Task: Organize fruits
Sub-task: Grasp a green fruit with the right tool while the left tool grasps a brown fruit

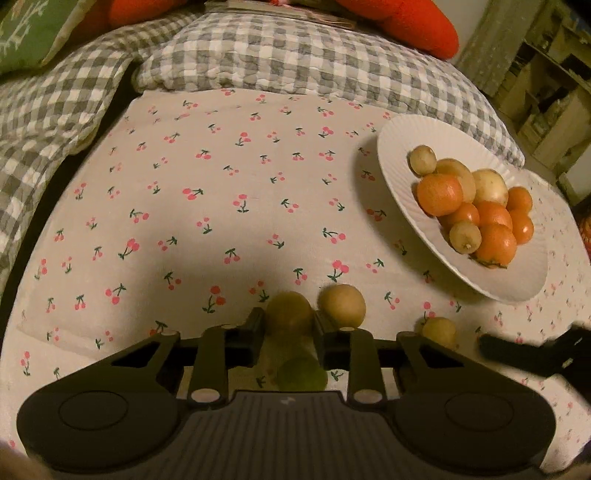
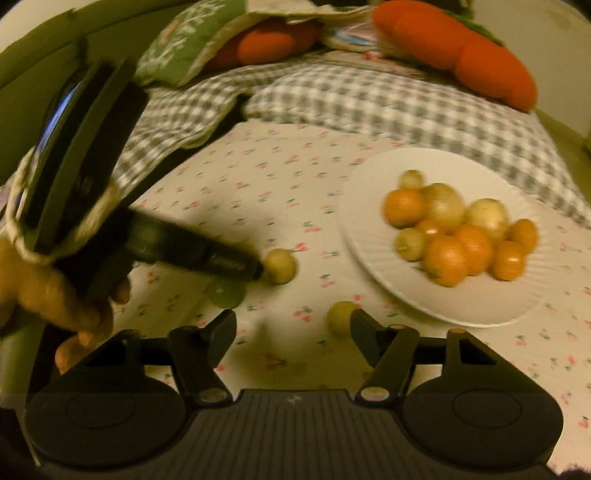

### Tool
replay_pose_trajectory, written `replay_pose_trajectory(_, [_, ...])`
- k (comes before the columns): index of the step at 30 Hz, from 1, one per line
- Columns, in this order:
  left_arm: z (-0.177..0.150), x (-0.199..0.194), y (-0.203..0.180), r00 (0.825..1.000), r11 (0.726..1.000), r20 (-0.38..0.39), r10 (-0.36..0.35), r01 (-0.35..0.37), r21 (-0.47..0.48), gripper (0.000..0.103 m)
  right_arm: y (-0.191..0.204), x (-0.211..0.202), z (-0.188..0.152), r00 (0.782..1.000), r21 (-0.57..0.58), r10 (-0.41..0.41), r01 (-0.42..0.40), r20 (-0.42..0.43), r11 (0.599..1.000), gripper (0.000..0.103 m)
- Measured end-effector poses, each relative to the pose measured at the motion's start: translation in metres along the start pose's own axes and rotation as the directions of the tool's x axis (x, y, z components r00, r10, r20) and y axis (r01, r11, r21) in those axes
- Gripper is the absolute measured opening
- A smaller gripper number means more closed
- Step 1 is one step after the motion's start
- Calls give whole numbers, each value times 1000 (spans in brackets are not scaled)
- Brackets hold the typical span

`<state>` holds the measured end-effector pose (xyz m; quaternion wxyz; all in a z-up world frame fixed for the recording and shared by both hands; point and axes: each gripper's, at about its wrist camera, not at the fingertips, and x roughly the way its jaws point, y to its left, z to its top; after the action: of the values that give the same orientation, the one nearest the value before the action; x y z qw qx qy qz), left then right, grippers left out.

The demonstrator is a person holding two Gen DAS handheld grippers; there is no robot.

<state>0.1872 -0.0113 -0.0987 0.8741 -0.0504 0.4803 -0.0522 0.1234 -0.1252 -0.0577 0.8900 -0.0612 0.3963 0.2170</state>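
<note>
Left gripper (image 1: 289, 325): clenched on a dull green-brown fruit (image 1: 290, 312), pads pressing it from both sides, low over the cloth (image 1: 221, 221).
Right gripper (image 2: 291, 334): released, jaws apart, nothing between them; small yellow fruit (image 2: 341, 316) just beside the right finger, on its inner side, lying on cloth.
Loose fruit: yellow ball (image 1: 342, 304) just right of the held one, touching or nearly, cannot tell; green fruit (image 1: 302, 373) closer to camera, under the left gripper, blurred.
Plate (image 1: 399, 147): white, fluted rim, right side of cloth, well apart from left gripper.
Plate content: heap of orange fruits (image 1: 439, 194) and pale yellow ones (image 1: 489, 184), touching each other, some stacked.
Hand (image 2: 51, 295): seen in right wrist view, wrapped around the handle of left gripper, at far left.
Behind: checked quilt (image 1: 277, 55) along far edge of cloth; orange plush (image 1: 417, 26) and green pillow (image 1: 26, 29) further back.
</note>
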Motion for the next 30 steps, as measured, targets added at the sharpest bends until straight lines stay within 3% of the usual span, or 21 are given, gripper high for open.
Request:
replay_pose_trajectory(7, [1,-11,8,1000,999,21,1,0,-49,13,19,21,-6,997,-123,52,-46,49,991,55])
replay_pose_trajectory(11, [1,-15,11,1000,998,26,-2,4,-65,13,27,28,-6,992,-132,99,-89,74,987,55])
replay_pose_trajectory(17, [1,-20,18,1000,997,29,-3,6,-83,13,38,37,-8,991,-146,85,-69,106,987,52])
replay_pose_trajectory(21, [0,-23,23,999,996,33,-5,8,-91,13,36,44,-9,990,-109,71,-58,123,992,40])
replay_pose_trajectory(23, [0,-24,25,999,996,32,-6,9,-94,13,36,46,-9,990,-106,73,-60,124,993,32])
replay_pose_trajectory(24, [0,-24,25,999,995,32,-7,10,-95,13,38,46,-9,990,-114,76,-63,118,992,24])
replay_pose_trajectory(30, [2,-26,23,999,995,39,-21,25,-99,13,48,33,-3,991,-159,74,-55,115,986,23])
